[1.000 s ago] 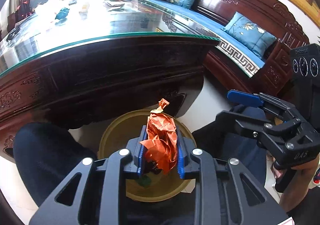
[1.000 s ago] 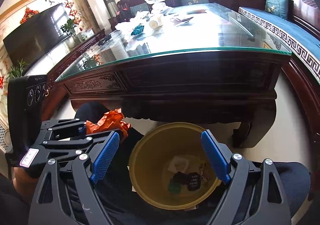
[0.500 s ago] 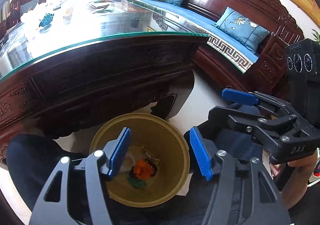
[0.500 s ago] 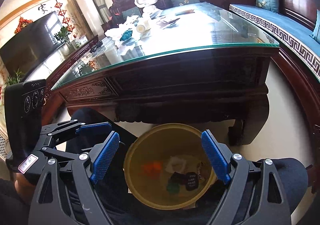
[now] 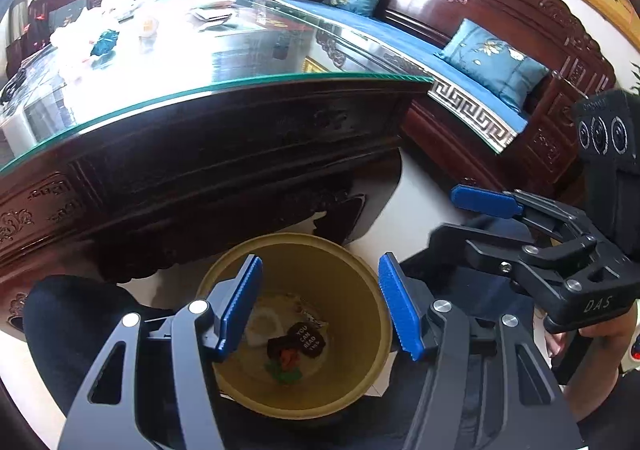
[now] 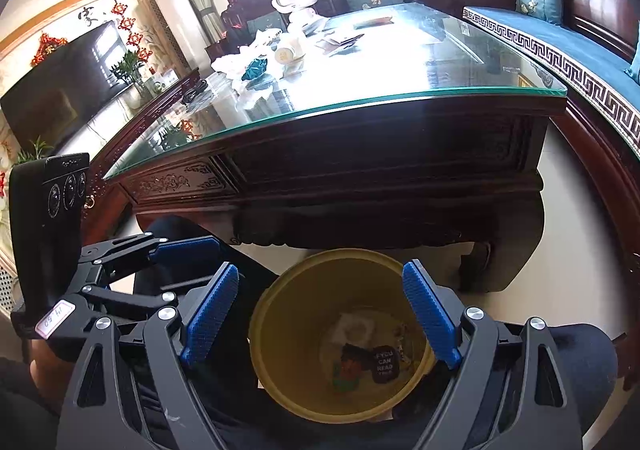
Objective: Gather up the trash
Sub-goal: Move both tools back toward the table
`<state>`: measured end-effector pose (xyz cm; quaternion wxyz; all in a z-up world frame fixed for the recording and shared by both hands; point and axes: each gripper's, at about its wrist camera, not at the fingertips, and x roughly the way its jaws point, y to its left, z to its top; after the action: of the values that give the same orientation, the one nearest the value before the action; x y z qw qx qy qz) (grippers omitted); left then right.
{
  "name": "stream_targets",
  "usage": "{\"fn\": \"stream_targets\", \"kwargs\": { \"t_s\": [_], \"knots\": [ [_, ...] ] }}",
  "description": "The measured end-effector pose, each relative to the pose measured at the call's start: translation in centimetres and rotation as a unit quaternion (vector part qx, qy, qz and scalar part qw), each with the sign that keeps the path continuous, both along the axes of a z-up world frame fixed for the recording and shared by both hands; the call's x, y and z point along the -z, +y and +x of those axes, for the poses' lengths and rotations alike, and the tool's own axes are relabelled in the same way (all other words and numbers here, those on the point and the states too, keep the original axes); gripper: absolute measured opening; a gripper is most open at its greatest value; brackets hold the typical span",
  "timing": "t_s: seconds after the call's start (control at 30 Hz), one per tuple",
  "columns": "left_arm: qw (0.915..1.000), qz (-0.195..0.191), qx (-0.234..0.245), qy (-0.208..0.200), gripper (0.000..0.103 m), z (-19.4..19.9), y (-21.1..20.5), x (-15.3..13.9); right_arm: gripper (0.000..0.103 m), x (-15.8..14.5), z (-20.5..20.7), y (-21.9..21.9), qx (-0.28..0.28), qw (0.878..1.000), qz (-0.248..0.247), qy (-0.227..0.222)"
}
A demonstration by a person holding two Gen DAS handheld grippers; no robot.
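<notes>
Orange wrapper (image 5: 286, 358) dropped into bin (image 5: 360, 274); left claw (image 5: 320, 306) hovers agape

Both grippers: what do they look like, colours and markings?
Both are matte black linkage frames with silver rivets and ribbed blue pads. The right gripper carries "DAS" lettering; the left gripper has a white handwritten label. Each carries a black block with three round dials.
</notes>
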<state>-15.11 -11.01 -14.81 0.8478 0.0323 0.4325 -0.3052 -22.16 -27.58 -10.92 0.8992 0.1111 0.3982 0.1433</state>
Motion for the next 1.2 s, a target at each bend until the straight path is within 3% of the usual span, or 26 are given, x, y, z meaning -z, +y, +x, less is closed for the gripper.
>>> {"fn": "stream_targets", "kwargs": {
  "t_s": [0.4,0.53,0.67,0.73,1.2],
  "knots": [
    [0.9975,-0.012,-0.069,-0.015,0.062,4.5,3.7,-1.6,0.082,-1.2,3.6,0.8,-0.008,1.0,-0.005,-0.006],
    [0.9944,-0.019,-0.101,-0.026,0.076,6.8,5.2,-2.9,0.082,-2.4,5.8,1.1,-0.015,1.0,0.001,-0.018],
    [0.9919,-0.012,-0.117,-0.049,0.078,9.0,6.2,-4.3,0.082,-3.9,8.3,1.6,-0.016,0.999,0.002,-0.03],
    [0.9901,-0.016,-0.127,-0.056,0.084,10.6,6.7,-5.1,0.082,-4.6,9.8,2.0,-0.019,0.999,0.005,-0.036],
    [0.9795,-0.036,-0.179,-0.085,0.086,21.0,9.5,-9.2,0.082,-7.4,20.1,3.0,-0.018,0.998,0.033,-0.047]
  ]
}}
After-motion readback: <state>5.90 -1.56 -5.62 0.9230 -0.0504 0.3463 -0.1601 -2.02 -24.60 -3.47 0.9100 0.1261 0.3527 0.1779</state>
